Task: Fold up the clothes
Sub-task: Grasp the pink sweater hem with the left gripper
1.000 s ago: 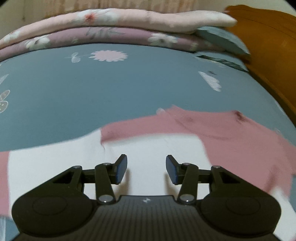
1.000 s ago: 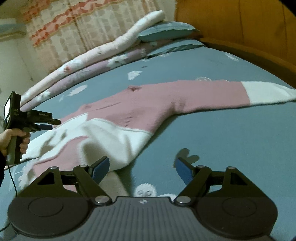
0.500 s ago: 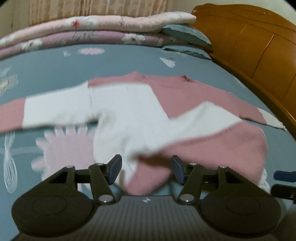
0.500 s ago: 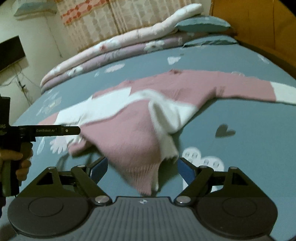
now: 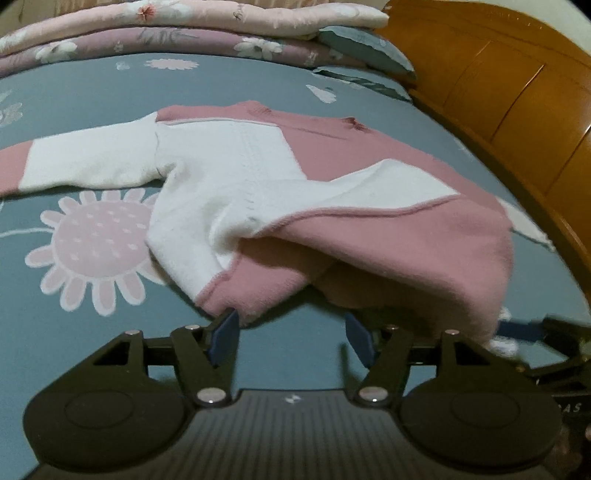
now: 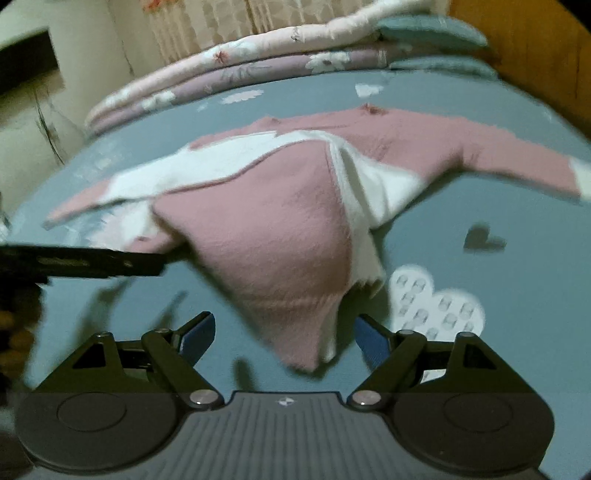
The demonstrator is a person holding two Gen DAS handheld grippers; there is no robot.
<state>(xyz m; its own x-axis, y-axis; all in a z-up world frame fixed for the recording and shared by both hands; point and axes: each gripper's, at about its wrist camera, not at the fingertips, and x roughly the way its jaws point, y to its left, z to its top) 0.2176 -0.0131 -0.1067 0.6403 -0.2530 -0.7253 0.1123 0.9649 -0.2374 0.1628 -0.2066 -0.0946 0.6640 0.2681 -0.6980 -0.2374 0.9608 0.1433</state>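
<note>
We see one pink-and-white sweater (image 5: 258, 173) spread on the bed (image 5: 92, 103), its hem bunched up just ahead of our two grippers. The left gripper (image 5: 291, 332) and right gripper (image 6: 284, 332) both stand spread, grasping nothing, likely placed to catch a hem corner each. Beyond the sweater lie two stacked quilts (image 5: 184, 29).

A blue-grey bedsheet (image 5: 92, 110) printed with pale flowers covers the bed. At twelve o'clock lie folded floral quilts (image 5: 166, 33); at two o'clock, an orange wooden headboard (image 5: 517, 92). Patterned curtains (image 6: 229, 22) hang behind.
</note>
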